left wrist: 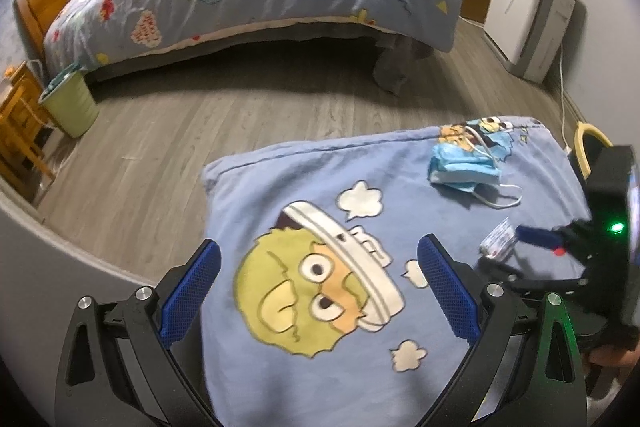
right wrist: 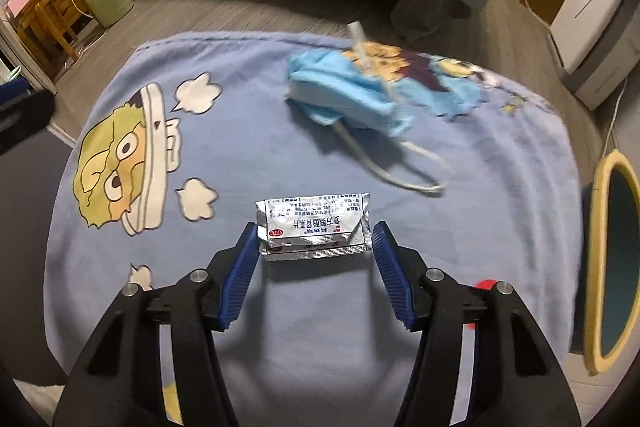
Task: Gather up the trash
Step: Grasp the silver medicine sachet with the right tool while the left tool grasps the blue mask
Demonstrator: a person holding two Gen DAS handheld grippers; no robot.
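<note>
Both claws are seen over a blue cartoon-printed pillow (right wrist: 280, 307). Around a silver foil medicine packet (right wrist: 314, 225) the right claw (right wrist: 316, 247) is set, its left pad touching the packet's edge, its right pad just beside the other edge; no firm grip is shown. Beyond the packet, on the same pillow, a crumpled blue face mask (right wrist: 348, 99) is found. Over the pillow's cartoon face the left claw (left wrist: 320, 291) is held wide open, with nothing between its pads.
</note>
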